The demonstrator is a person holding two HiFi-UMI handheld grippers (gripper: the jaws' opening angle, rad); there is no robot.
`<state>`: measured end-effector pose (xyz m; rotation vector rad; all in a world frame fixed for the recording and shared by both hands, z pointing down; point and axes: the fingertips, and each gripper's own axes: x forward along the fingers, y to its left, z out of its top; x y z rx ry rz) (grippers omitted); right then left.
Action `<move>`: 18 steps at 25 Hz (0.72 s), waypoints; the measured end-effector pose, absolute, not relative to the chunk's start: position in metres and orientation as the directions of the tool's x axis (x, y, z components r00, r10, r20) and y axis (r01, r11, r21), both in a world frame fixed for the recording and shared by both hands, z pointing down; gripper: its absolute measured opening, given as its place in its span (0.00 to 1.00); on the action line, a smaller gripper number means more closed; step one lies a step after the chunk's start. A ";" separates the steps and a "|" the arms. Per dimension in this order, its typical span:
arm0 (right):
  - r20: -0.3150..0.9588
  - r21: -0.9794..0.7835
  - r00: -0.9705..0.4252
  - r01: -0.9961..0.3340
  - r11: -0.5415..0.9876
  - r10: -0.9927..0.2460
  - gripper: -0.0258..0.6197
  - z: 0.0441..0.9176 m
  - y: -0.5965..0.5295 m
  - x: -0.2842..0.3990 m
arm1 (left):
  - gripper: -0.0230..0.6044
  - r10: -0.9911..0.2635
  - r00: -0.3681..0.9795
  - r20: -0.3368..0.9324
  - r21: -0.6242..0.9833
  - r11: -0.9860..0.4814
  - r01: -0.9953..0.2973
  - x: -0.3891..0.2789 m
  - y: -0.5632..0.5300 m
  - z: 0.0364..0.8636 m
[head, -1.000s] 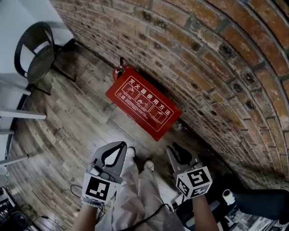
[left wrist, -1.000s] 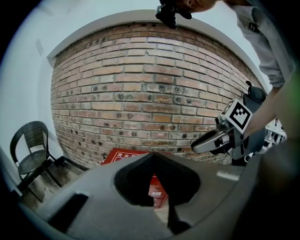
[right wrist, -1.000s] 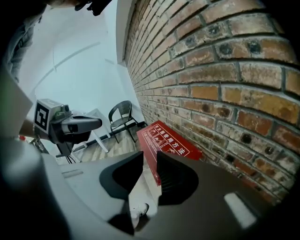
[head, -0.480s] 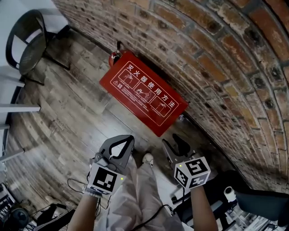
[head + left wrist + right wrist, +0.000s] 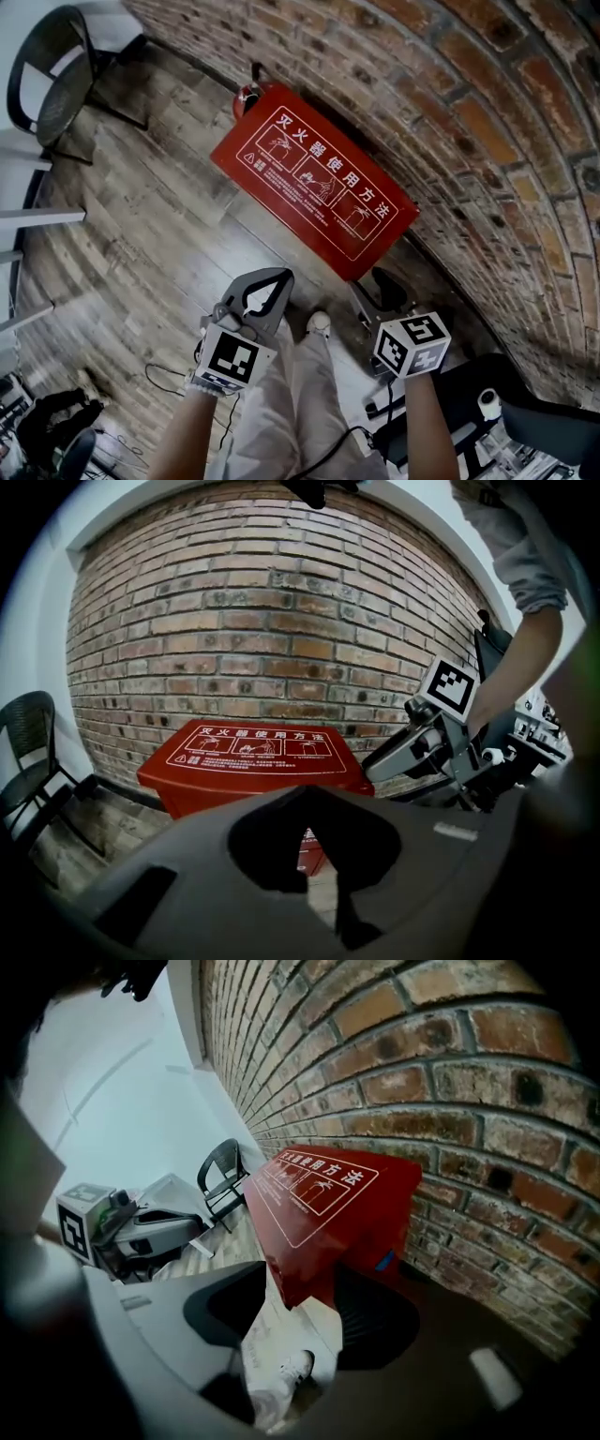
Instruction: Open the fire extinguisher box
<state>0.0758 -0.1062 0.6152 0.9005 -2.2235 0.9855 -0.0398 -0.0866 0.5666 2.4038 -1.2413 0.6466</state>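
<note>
The red fire extinguisher box (image 5: 314, 192) stands on the floor against the brick wall, its lid with white print down. My left gripper (image 5: 278, 276) hovers just short of the box's near edge with its jaws shut and nothing in them; in the left gripper view the box (image 5: 253, 757) lies beyond the joined tips (image 5: 305, 791). My right gripper (image 5: 386, 284) is by the box's near right corner. Its jaws have just been opening and stand apart. In the right gripper view that corner of the box (image 5: 323, 1204) shows between them, with no pad touching it.
The brick wall (image 5: 450, 94) runs behind the box. A fire extinguisher's top (image 5: 248, 91) pokes out at the box's far end. A black chair (image 5: 52, 80) stands at the left. The person's legs and shoes (image 5: 319, 323) are below the grippers, with cables on the wooden floor.
Both grippers have come down and closer to the box, which now looms larger. The right gripper's jaws have spread apart. The left jaws stay shut.
</note>
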 end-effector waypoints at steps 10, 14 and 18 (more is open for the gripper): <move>0.663 -0.530 -0.689 -0.708 0.467 -0.293 0.46 0.644 -0.098 0.064 | 0.03 -0.627 0.506 0.592 0.107 -0.562 -0.820 -0.045 -0.088 0.616; 0.642 -0.538 -0.701 -0.700 0.470 -0.310 0.46 0.643 -0.101 0.057 | 0.03 -0.612 0.515 0.601 0.111 -0.574 -0.811 -0.039 -0.088 0.632; 0.617 -0.562 -0.708 -0.702 0.437 -0.343 0.45 0.641 -0.103 0.058 | 0.03 -0.610 0.519 0.599 0.128 -0.567 -0.814 -0.033 -0.094 0.642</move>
